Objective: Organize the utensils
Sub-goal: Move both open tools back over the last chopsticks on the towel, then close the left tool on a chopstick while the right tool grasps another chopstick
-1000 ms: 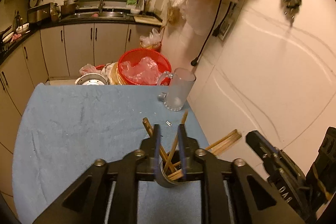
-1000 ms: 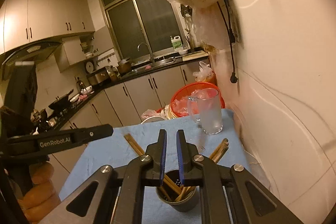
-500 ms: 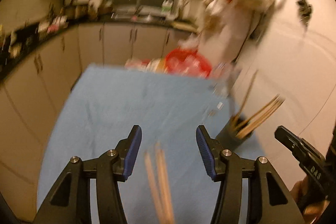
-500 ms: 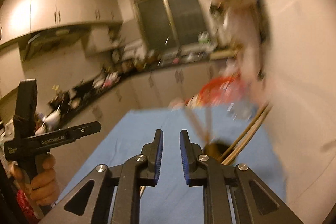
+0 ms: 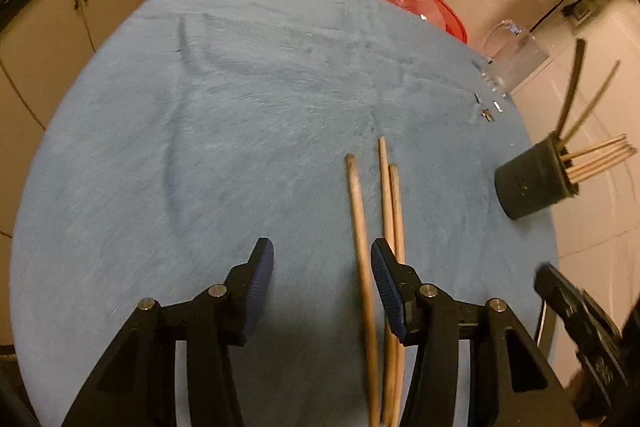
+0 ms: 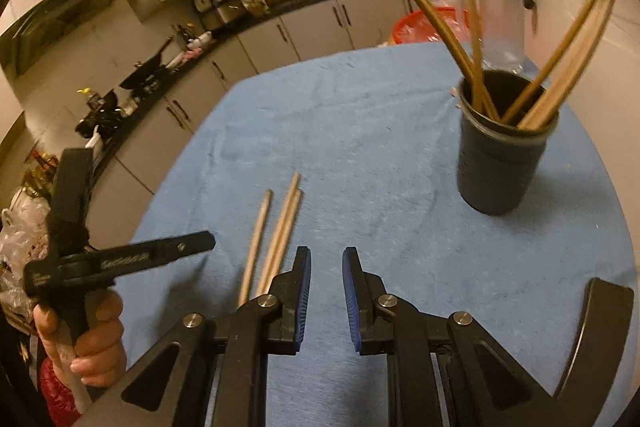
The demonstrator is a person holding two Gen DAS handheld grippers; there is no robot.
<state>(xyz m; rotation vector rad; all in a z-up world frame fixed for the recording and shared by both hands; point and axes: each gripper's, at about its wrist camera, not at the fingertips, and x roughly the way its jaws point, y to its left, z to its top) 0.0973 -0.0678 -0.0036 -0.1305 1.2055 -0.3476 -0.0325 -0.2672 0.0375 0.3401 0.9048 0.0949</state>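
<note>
Three loose wooden chopsticks (image 5: pixel 360 219) lie side by side on the blue cloth (image 5: pixel 200 147). My left gripper (image 5: pixel 322 267) hovers low over them with its jaws closing. One chopstick lies between the jaws near the right finger, untouched by the pads, and the other two run under that finger. A dark cup (image 5: pixel 532 183) holding several chopsticks stands to the right. In the right wrist view the cup (image 6: pixel 500 163) is ahead on the right and the loose chopsticks (image 6: pixel 280 227) are just left of my right gripper (image 6: pixel 326 267). That gripper is open by a narrow gap with nothing in it.
A frosted glass mug (image 5: pixel 516 63) and a few small metal bits (image 5: pixel 486 113) sit near the far right table edge by the wall. A red basket (image 5: pixel 424 7) lies beyond the table. A hand (image 6: pixel 92 339) holds the left gripper's handle at the left. Kitchen cabinets run behind.
Both grippers came down from above the cup to the cloth left of it. The left jaws widened, and three chopsticks now lie on the cloth beneath them.
</note>
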